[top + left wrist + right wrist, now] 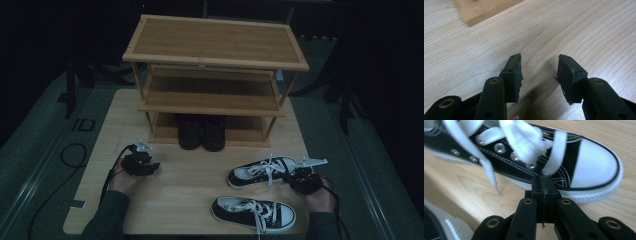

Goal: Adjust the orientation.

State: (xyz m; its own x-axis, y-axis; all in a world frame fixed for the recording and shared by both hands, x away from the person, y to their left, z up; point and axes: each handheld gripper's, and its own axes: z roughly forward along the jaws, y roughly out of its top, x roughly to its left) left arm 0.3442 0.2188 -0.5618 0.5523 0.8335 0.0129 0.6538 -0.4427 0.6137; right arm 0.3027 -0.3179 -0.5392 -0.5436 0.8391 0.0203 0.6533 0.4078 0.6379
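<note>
Two black sneakers with white laces and toe caps lie on the wooden table at the right: a farther sneaker and a nearer sneaker. My right gripper sits at the farther one's toe end. In the right gripper view its pads are pressed together with nothing between them, and my right gripper is just in front of that sneaker, beside the toe cap. My left gripper rests at the table's left. Its jaws stand open over bare wood, where my left gripper holds nothing.
A three-shelf bamboo shoe rack stands at the table's far side, with a pair of dark shoes on its bottom shelf. A corner of the rack lies ahead of the left gripper. Cables trail off both grippers.
</note>
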